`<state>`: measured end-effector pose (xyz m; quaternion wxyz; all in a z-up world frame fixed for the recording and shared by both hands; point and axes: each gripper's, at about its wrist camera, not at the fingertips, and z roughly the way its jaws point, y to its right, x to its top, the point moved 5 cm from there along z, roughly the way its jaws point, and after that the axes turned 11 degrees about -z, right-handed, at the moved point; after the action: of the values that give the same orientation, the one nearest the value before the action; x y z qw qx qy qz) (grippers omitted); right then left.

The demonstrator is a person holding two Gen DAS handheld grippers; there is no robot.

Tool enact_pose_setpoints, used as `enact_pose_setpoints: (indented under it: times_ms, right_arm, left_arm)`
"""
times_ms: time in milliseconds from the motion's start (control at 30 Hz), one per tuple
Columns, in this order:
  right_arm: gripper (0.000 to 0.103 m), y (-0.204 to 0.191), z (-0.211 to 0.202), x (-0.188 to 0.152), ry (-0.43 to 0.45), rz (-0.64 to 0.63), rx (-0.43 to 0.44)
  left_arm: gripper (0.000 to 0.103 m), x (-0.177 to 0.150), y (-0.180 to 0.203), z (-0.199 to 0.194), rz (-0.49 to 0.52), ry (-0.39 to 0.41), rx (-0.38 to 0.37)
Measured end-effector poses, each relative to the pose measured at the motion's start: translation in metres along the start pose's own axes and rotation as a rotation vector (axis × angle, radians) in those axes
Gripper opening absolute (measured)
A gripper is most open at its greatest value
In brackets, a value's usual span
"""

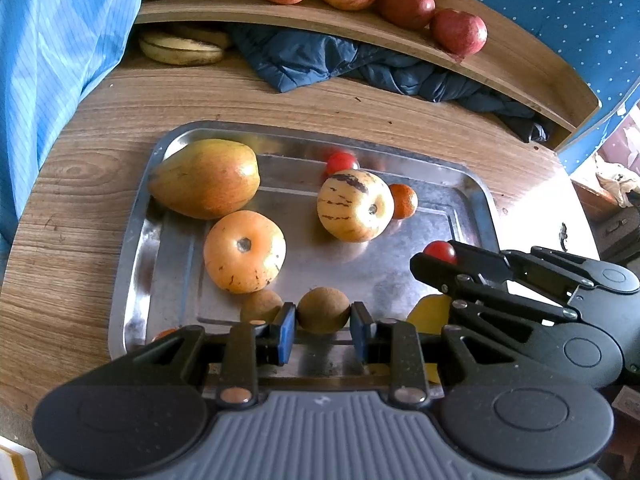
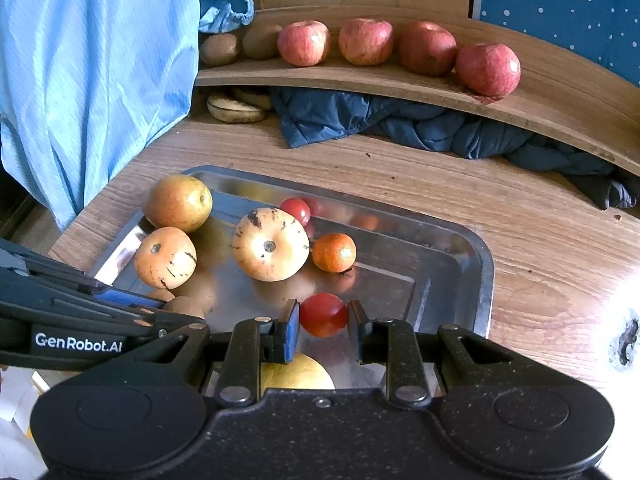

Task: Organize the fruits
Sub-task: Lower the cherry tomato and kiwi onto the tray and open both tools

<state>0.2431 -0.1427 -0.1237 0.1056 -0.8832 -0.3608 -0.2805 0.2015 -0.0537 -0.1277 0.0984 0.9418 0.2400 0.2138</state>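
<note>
the small round brown fruit, perhaps a kiwi, is found straight ahead of the left gripper, exactly between its two blue-padded fingers. the pads are seen at the two sides of the fruit, touching it or almost; whether it is already pinched cannot be told. the fruit is nearly round, so no long axis has to be matched.

the small red cherry tomato is placed in the same way between the fingers of the right gripper. the left pad seems in contact, while a narrow gap is seen at the right pad, so this gripper is judged not fully pressed together.

both fruits are resting at the near edge of the shiny metal tray, which lies on a wooden table. four red apples and two brown kiwis are lined on the curved wooden shelf behind, so the brown fruit is probably meant for that row. a straight lift is judged possible; the orange persimmon-like fruit is near, and a second brown fruit lies just beside the left finger.
</note>
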Motion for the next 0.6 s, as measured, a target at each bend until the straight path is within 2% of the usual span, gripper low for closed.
enact_pose_setpoints:
  times_ms: [300, 600]
  right_arm:
    - [0.029, 0.005, 0.002, 0.000, -0.007, 0.018, -0.018]
    - [0.040, 0.011, 0.000, -0.001, -0.004, 0.040, -0.045]
  left_arm:
    - [0.032, 0.001, 0.000, -0.001, -0.001, 0.002, 0.003]
    - [0.041, 0.001, 0.001, -0.001, -0.004, 0.002, 0.000]
